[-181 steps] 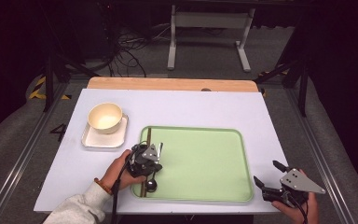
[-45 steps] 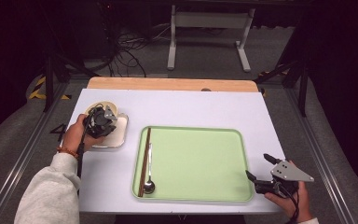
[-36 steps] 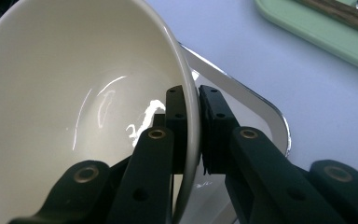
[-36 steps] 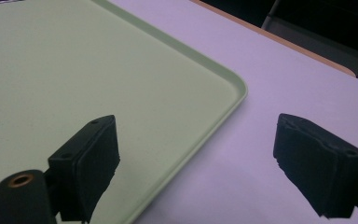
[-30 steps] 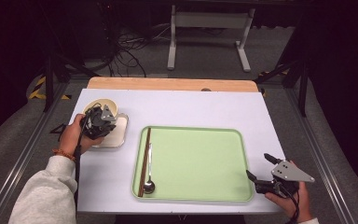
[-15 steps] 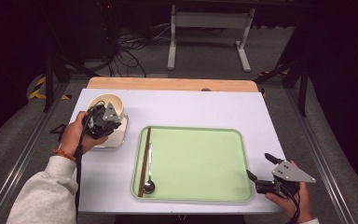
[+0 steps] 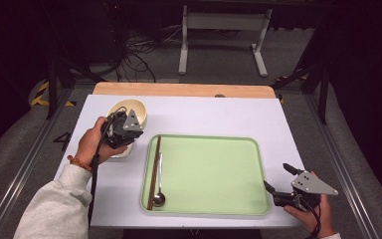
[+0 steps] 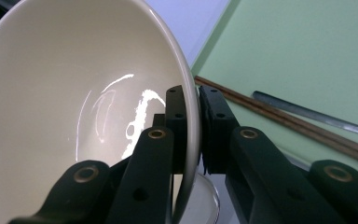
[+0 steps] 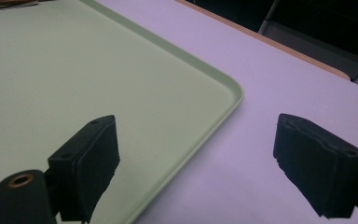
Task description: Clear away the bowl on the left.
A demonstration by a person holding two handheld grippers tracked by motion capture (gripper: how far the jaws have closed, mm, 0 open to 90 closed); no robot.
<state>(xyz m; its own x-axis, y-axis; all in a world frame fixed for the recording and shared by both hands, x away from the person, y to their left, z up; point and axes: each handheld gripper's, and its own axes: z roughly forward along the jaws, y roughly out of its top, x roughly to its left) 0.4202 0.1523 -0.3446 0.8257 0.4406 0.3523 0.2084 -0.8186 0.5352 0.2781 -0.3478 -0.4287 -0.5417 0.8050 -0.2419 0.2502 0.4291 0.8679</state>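
Observation:
My left gripper [image 7: 131, 123] [image 8: 193, 100] is shut on the rim of a cream bowl [image 7: 129, 107] [image 8: 74, 93], one jaw inside and one outside. The bowl hangs tilted just above a small white plate [image 7: 122, 151] at the table's left. A green tray [image 7: 214, 169] [image 8: 307, 46] [image 9: 74, 70] lies in the middle, with brown chopsticks [image 7: 154, 172] [image 8: 284, 119] and a metal spoon [image 7: 159, 197] along its left side. My right gripper [image 7: 275, 176] [image 9: 196, 158] rests open at the tray's near right corner, nothing between its jaws.
The white table [image 7: 219, 117] [image 9: 284, 70] has a wooden strip [image 7: 179, 89] along its far edge. A metal stand [image 7: 224, 30] and cables lie on the dark floor beyond. Most of the tray is bare.
The left gripper has carried the bowl up off the small plate and a little right toward the tray, tilting it. The right gripper has stayed put.

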